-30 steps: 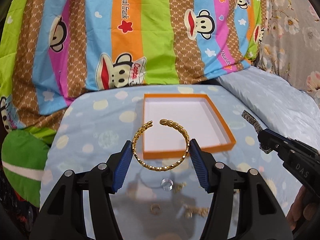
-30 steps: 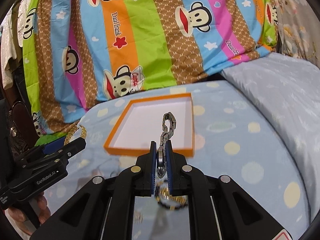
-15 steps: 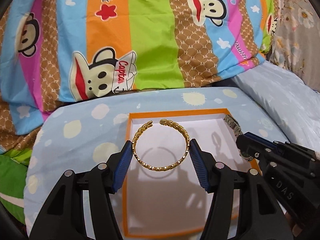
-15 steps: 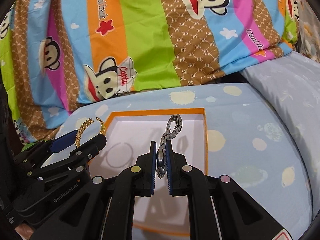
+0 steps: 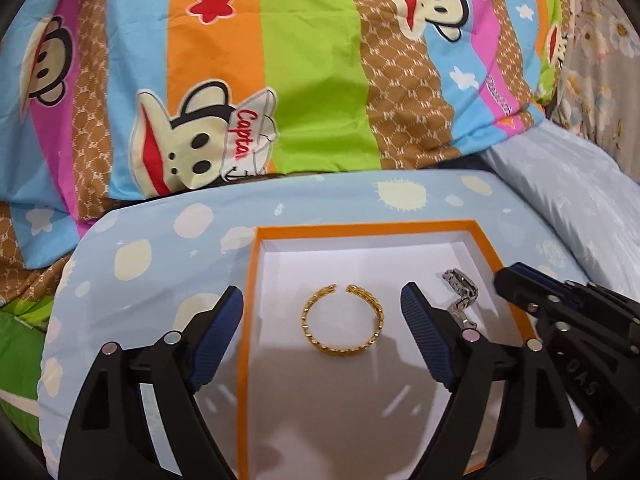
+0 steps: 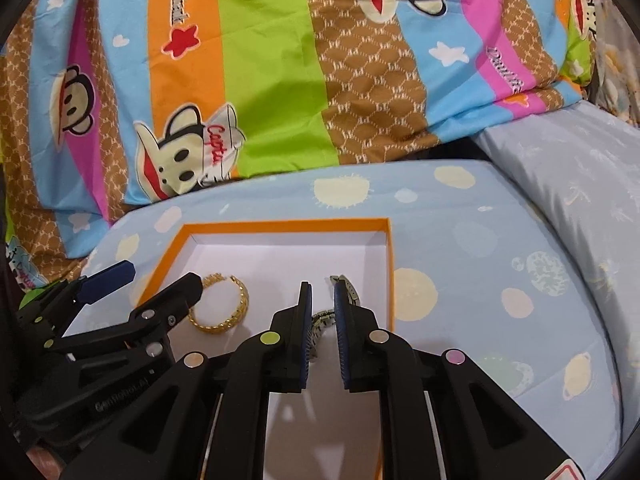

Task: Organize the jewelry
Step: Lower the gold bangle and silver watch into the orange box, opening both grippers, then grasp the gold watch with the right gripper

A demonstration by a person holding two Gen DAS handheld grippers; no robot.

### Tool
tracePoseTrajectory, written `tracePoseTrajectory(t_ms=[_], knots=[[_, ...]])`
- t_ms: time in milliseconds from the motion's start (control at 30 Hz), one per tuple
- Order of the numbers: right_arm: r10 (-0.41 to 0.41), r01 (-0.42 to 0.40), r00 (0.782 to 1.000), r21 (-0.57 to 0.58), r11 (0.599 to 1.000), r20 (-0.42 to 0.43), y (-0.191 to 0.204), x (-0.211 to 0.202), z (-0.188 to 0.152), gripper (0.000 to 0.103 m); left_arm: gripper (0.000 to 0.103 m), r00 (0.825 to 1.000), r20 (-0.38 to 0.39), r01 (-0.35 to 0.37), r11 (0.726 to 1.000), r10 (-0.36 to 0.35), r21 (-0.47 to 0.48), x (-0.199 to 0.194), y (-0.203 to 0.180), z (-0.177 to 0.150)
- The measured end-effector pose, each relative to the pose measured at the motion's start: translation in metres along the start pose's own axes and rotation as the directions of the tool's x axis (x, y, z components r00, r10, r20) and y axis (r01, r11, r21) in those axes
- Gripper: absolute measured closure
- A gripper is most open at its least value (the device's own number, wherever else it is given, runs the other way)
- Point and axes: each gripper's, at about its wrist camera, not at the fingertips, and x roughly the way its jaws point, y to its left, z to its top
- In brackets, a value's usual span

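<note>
An orange box with a white inside (image 5: 486, 246) (image 6: 390, 264) sits on the blue spotted cushion. A gold open bangle (image 5: 342, 325) (image 6: 219, 304) lies flat on the box floor. My left gripper (image 5: 322, 328) (image 6: 160, 284) is open, its blue pads wide on either side of the bangle and not touching it. A silver link bracelet (image 5: 462, 294) (image 6: 347, 290) lies in the box to the right of the bangle. My right gripper (image 6: 322, 312) (image 5: 516, 280) is slightly open above the bracelet, pads apart from it.
A striped cartoon-monkey quilt (image 5: 312, 64) rises behind the cushion. A pale blue pillow (image 6: 580, 184) lies to the right. The spotted cushion (image 5: 152, 248) extends left and right of the box.
Both grippers opened. The gold bangle dropped from the left gripper onto the box floor, and the silver bracelet left the right gripper and lies in the box.
</note>
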Motion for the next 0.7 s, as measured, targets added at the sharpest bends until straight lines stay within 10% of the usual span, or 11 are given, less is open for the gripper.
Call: tracePoseTrajectory(t_ms=[267, 700], knots=[[0.000, 0.000, 0.996, -0.001, 1.000, 0.087, -0.006, -0.088, -0.050, 0.073, 0.017, 0.997, 0.079, -0.015, 0.999, 0.018, -0.042, -0.077, 0.035, -0.034], [0.004, -0.002, 0.999, 0.052, 0.999, -0.035, -0.015, -0.120, -0.158, 0.073, 0.017, 1.000, -0.028, -0.013, 0.997, 0.011, -0.082, -0.125, 0.048, -0.148]])
